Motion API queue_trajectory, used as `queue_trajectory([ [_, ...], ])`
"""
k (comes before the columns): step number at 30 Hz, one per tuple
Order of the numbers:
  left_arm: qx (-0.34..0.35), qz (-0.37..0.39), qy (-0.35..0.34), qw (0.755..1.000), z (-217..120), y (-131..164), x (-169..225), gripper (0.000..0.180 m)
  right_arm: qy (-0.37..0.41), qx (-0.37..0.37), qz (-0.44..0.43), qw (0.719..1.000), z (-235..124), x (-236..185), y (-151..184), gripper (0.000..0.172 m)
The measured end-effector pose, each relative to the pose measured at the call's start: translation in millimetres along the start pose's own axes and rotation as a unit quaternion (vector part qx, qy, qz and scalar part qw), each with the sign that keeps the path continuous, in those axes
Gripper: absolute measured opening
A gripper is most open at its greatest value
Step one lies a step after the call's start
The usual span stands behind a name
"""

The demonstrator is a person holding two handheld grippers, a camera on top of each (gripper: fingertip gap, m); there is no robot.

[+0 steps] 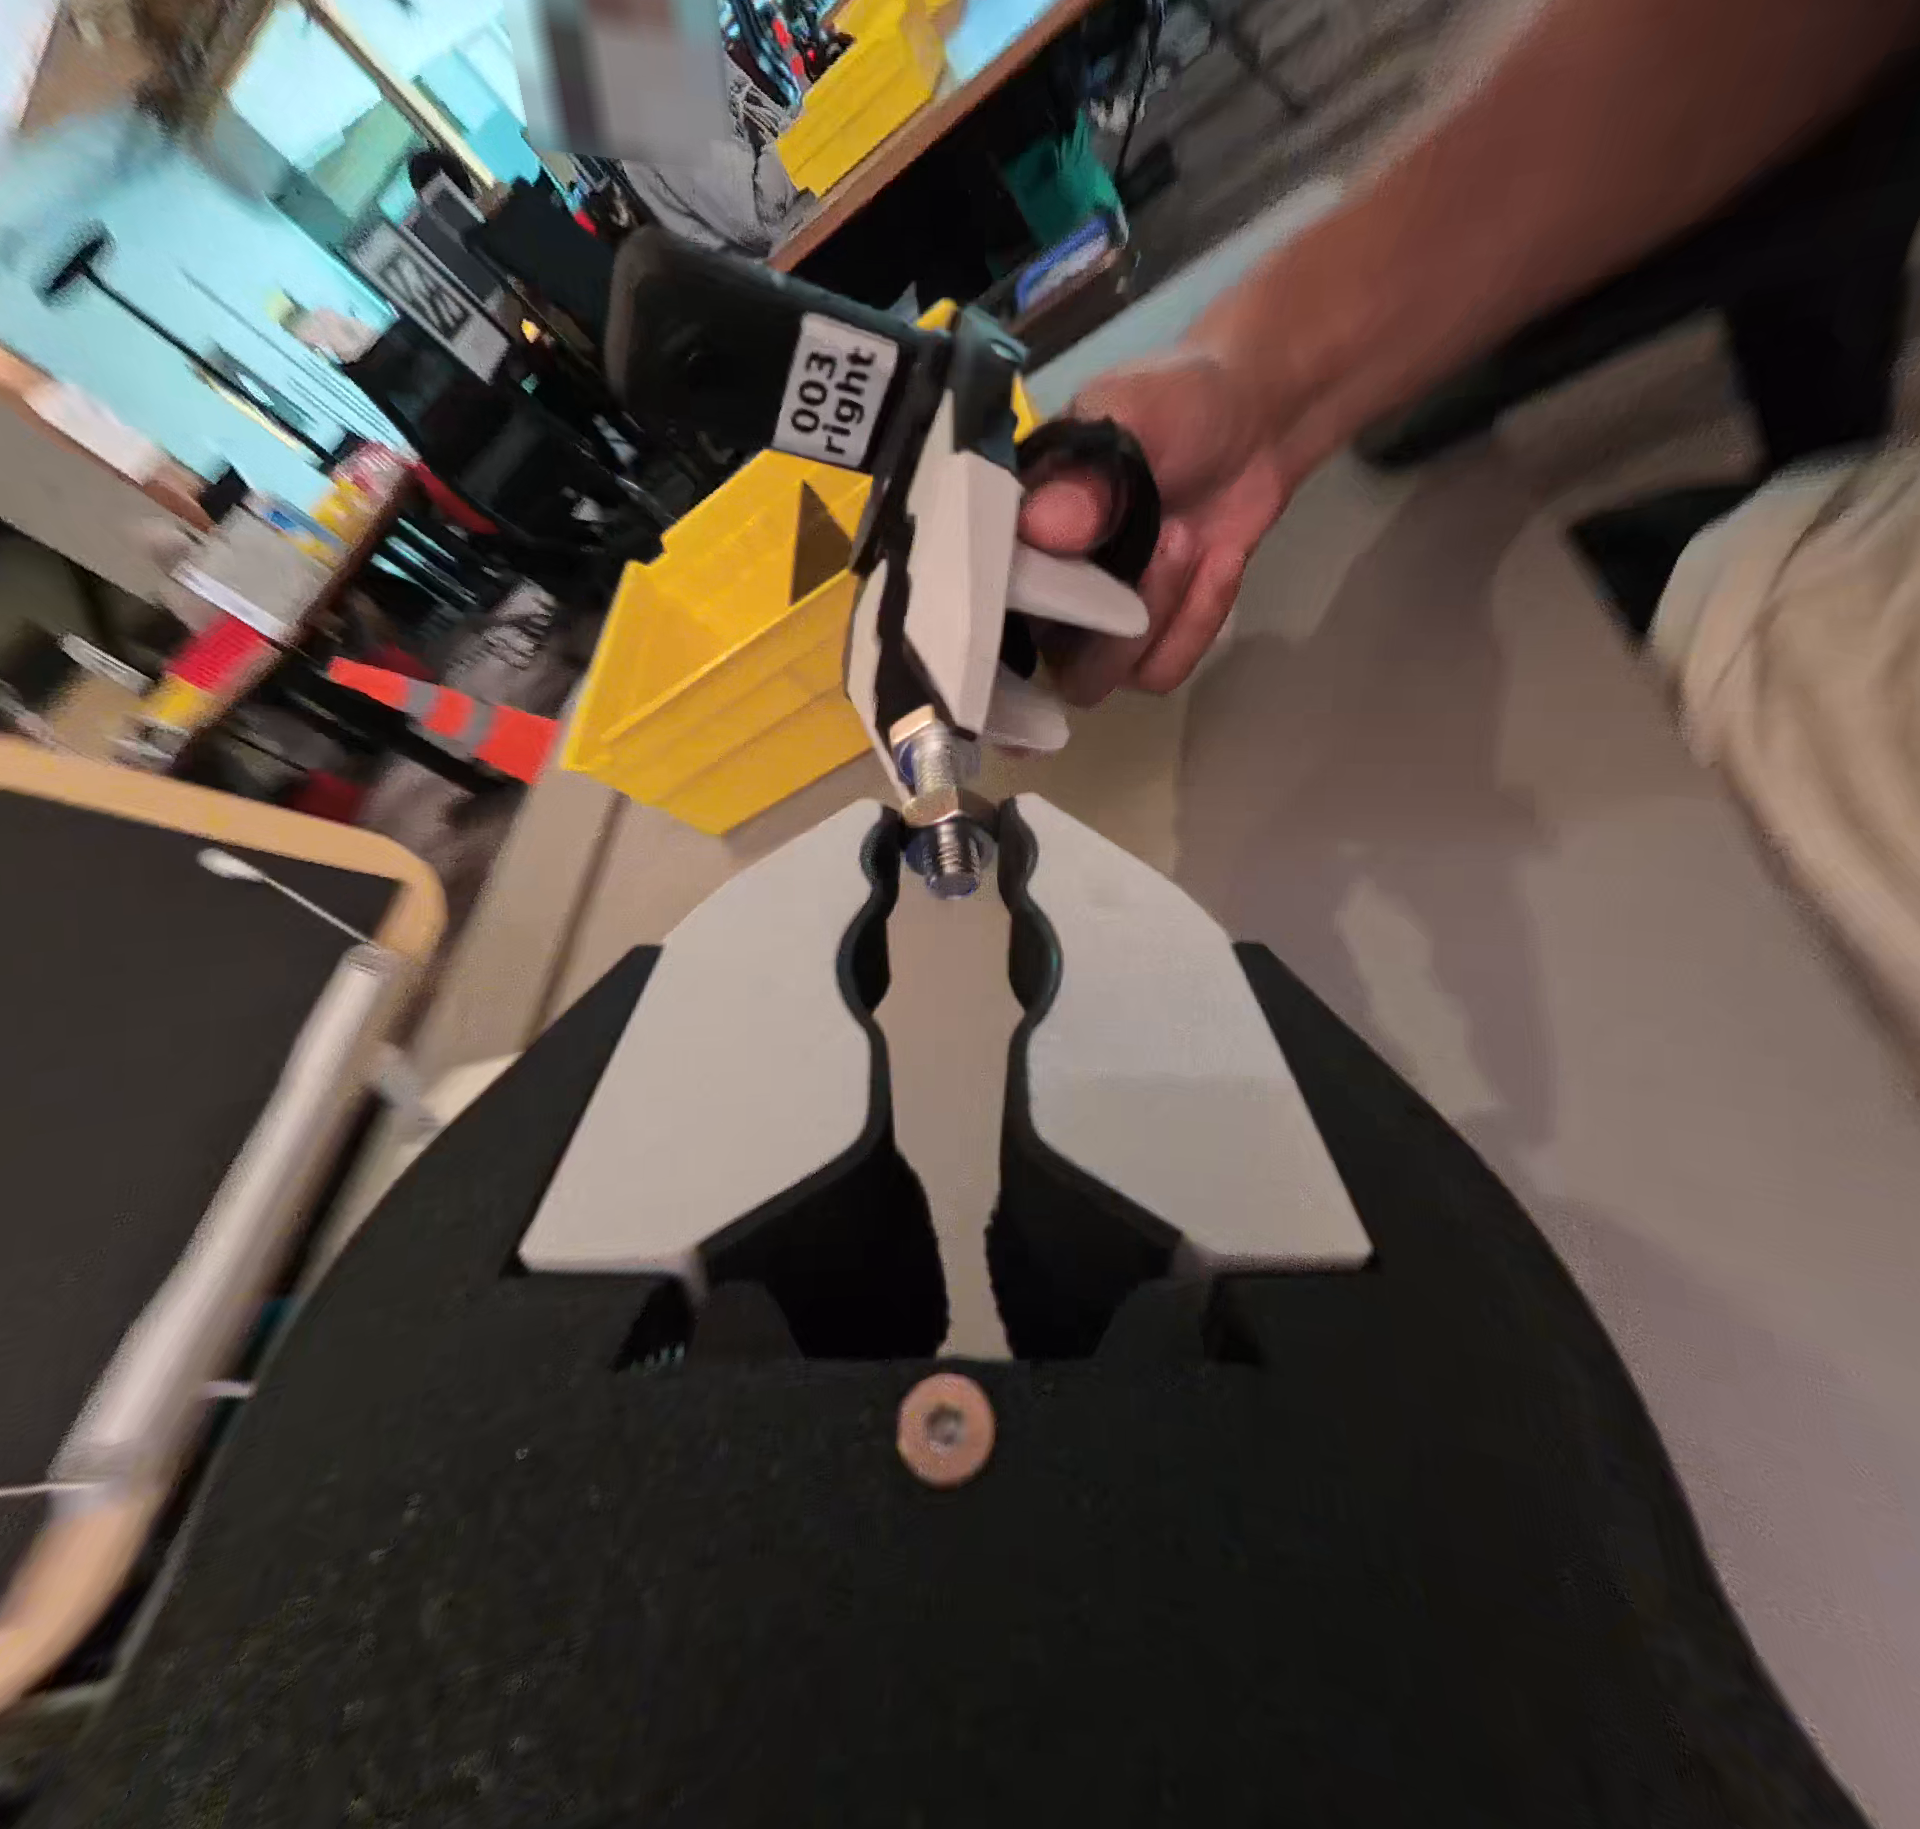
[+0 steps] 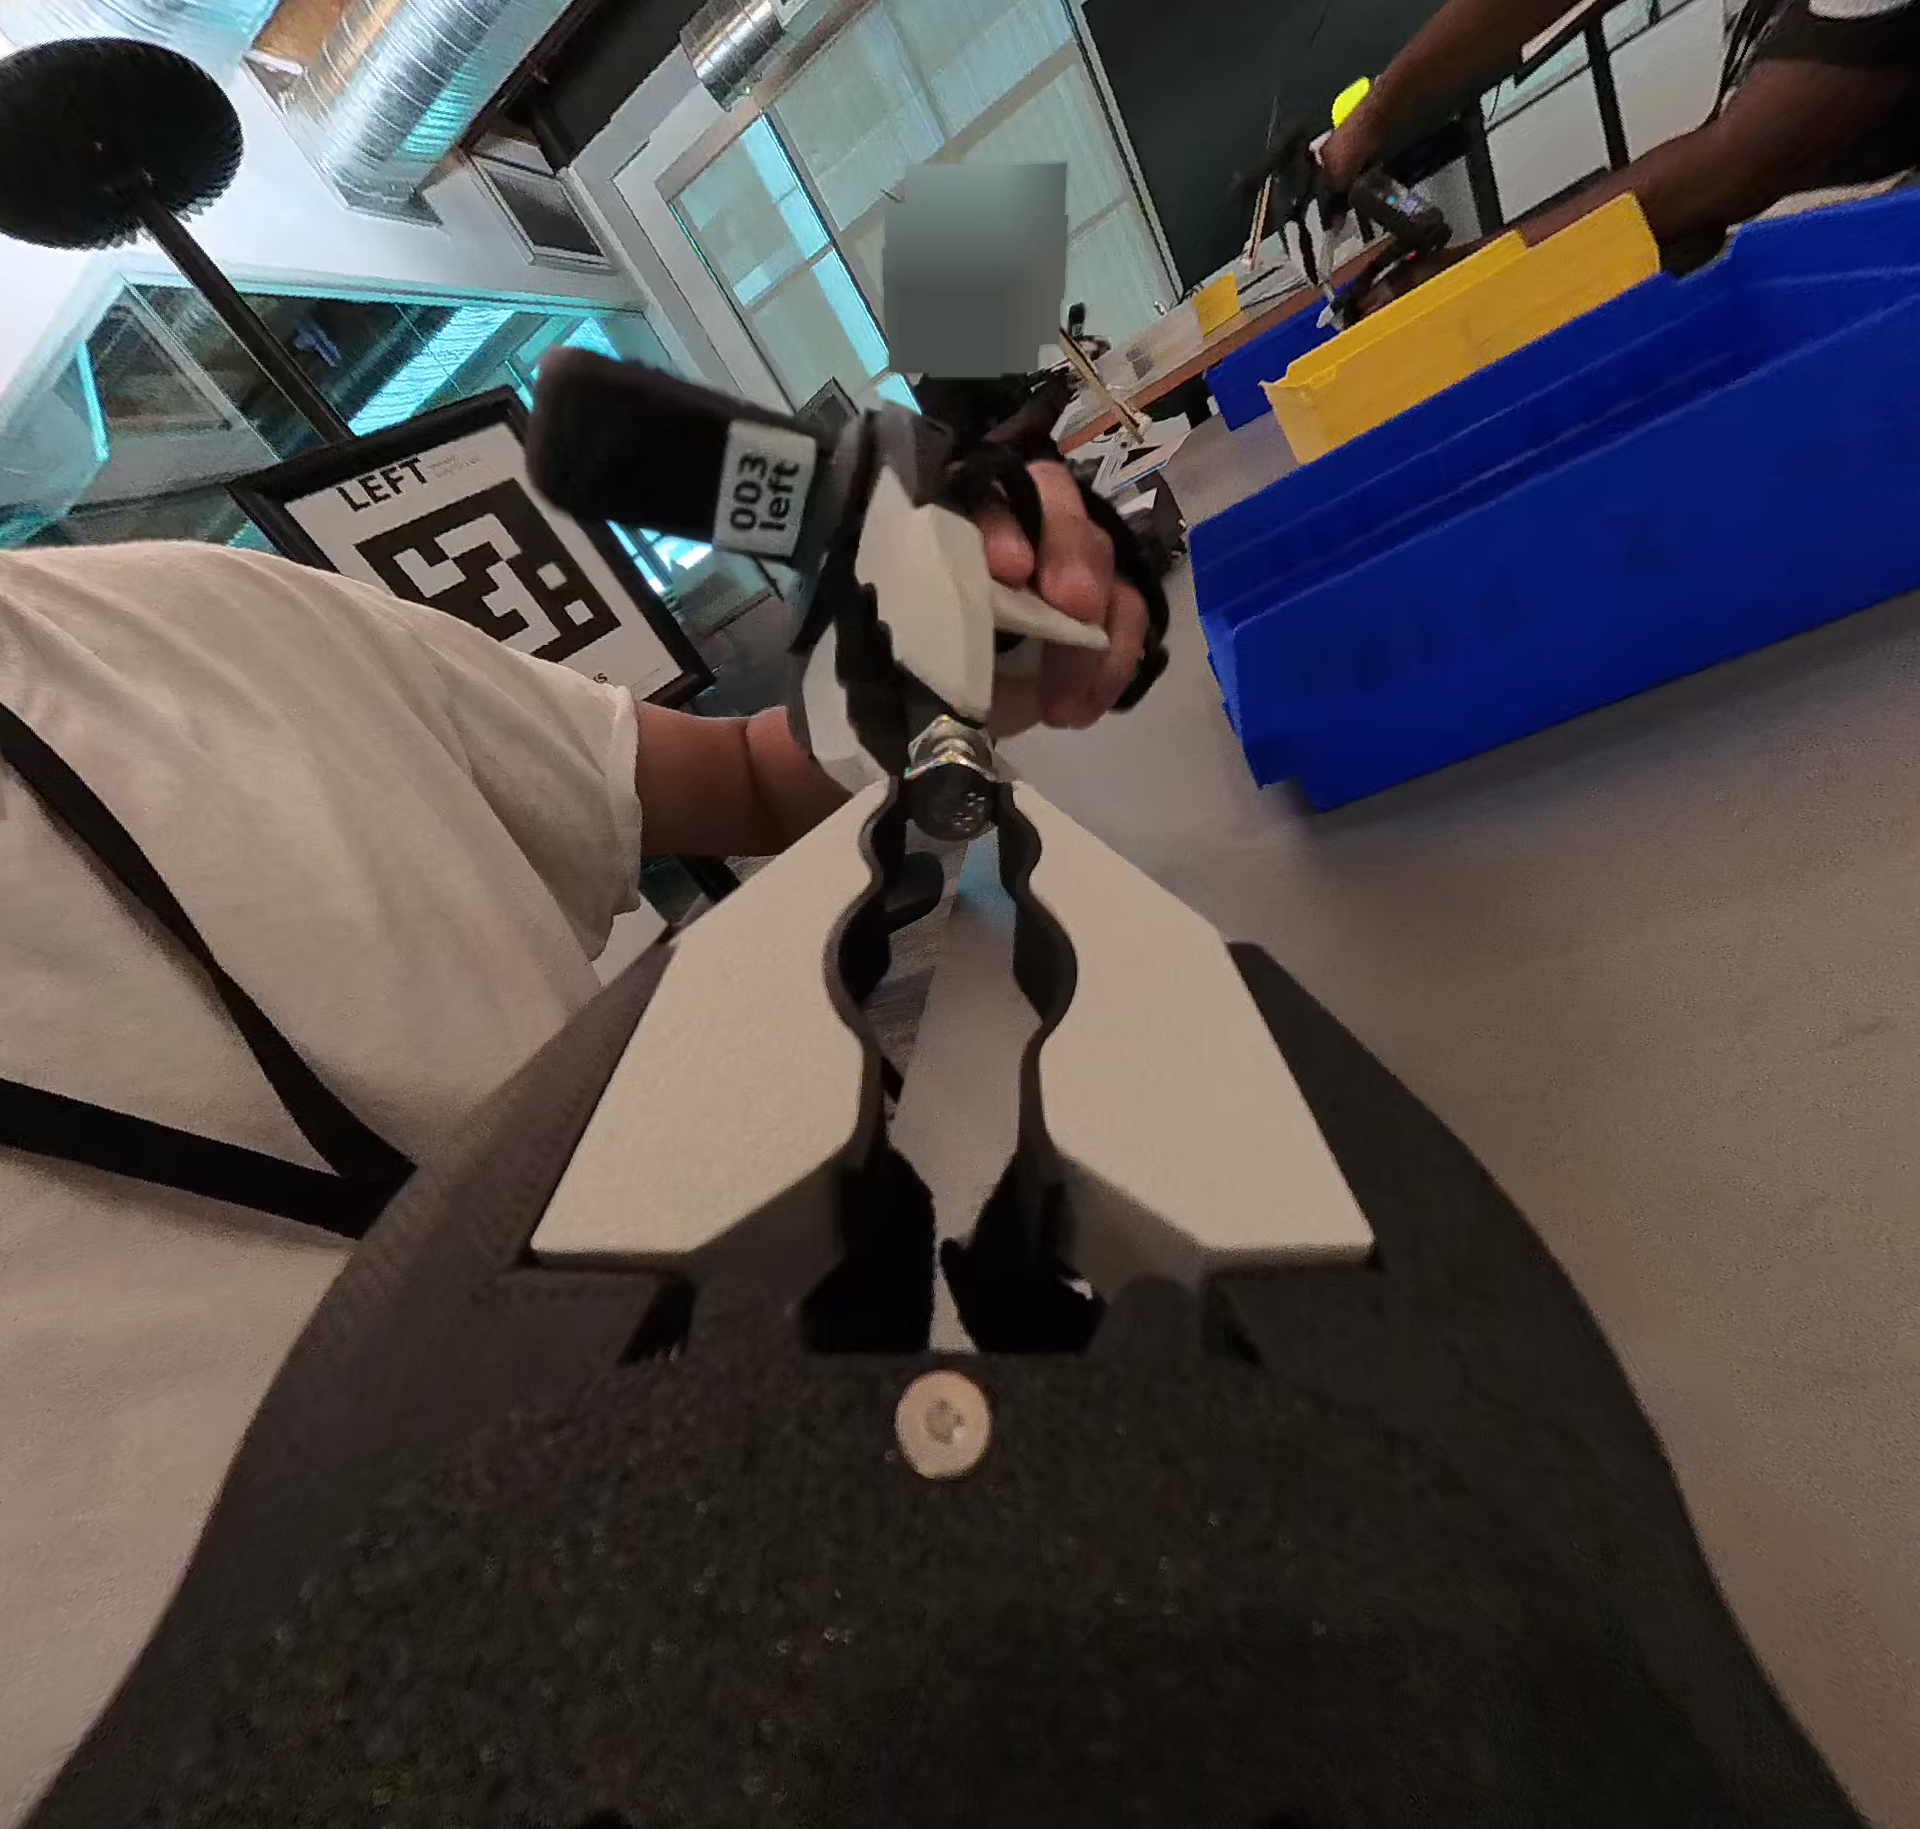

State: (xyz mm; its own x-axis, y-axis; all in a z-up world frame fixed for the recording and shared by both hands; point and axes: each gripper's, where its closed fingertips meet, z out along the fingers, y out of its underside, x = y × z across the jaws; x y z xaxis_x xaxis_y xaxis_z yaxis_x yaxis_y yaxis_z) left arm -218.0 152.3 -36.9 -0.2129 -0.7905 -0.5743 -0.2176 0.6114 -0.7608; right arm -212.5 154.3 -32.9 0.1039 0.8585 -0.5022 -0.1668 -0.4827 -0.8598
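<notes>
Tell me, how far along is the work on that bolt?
Done: a nut sits partway along the bolt, thread showing past it. In hand: the left gripper clamps the nut in its jaws, the right gripper the bolt head. Left: bare thread shows between nut and head.

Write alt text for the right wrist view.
The right hand-held gripper clamps the hex head of a silver bolt above a grey table, while the left hand-held gripper grips its far end. Blue bins stand to the right.
</notes>
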Motion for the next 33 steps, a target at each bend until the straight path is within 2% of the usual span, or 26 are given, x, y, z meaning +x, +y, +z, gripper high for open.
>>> queue_trajectory([
  [3, 0.035, -0.149, 0.030, 0.988, -2, -5, -3, 0.017, 0.012, 0.006, -0.028, 1.000, 0, -1, -4, 0.017],
  [6, 0.073, -0.292, 0.066, 0.951, -2, -10, -8, 0.017, 0.022, 0.016, -0.058, 0.998, -1, -4, -9, 0.017],
  [8, 0.100, -0.404, 0.102, 0.903, -2, -14, -12, 0.017, 0.029, 0.022, -0.073, 0.997, -3, -5, -12, 0.017],
  [11, 0.130, -0.549, 0.153, 0.811, -1, -16, -17, 0.016, 0.040, 0.028, -0.083, 0.995, -4, -3, -15, 0.017],
  [15, 0.160, -0.675, 0.190, 0.694, 1, -14, -19, 0.016, 0.049, 0.034, -0.084, 0.995, -6, -1, -17, 0.017],
  [16, 0.168, -0.696, 0.194, 0.671, 1, -14, -20, 0.016, 0.051, 0.036, -0.082, 0.995, -6, -1, -18, 0.017],
  [17, 0.174, -0.704, 0.195, 0.660, 1, -14, -21, 0.017, 0.049, 0.038, -0.080, 0.995, -6, -1, -18, 0.017],
  [18, 0.175, -0.695, 0.188, 0.671, 2, -14, -20, 0.017, 0.046, 0.038, -0.075, 0.995, -7, -1, -19, 0.017],
  [19, 0.170, -0.674, 0.170, 0.698, 2, -13, -19, 0.017, 0.046, 0.038, -0.070, 0.996, -7, 0, -18, 0.017],
  [22, 0.148, -0.574, 0.101, 0.799, 2, -12, -23, 0.019, 0.043, 0.044, -0.058, 0.996, -8, 2, -19, 0.017],
  [26, 0.154, -0.420, 0.046, 0.893, -8, -25, -27, 0.045, 0.042, 0.049, -0.041, 0.997, -11, 5, -20, 0.017],
  [28, 0.116, -0.318, 0.003, 0.941, -8, -18, -26, 0.059, 0.041, 0.051, -0.030, 0.997, -12, 7, -20, 0.017],
  [30, 0.058, -0.208, -0.042, 0.975, -7, -6, -25, 0.061, 0.037, 0.053, -0.020, 0.998, -12, 8, -20, 0.017],
  [33, -0.031, -0.039, -0.096, 0.994, -3, 11, -24, 0.061, 0.036, 0.048, -0.015, 0.998, -11, 8, -17, 0.017],
])
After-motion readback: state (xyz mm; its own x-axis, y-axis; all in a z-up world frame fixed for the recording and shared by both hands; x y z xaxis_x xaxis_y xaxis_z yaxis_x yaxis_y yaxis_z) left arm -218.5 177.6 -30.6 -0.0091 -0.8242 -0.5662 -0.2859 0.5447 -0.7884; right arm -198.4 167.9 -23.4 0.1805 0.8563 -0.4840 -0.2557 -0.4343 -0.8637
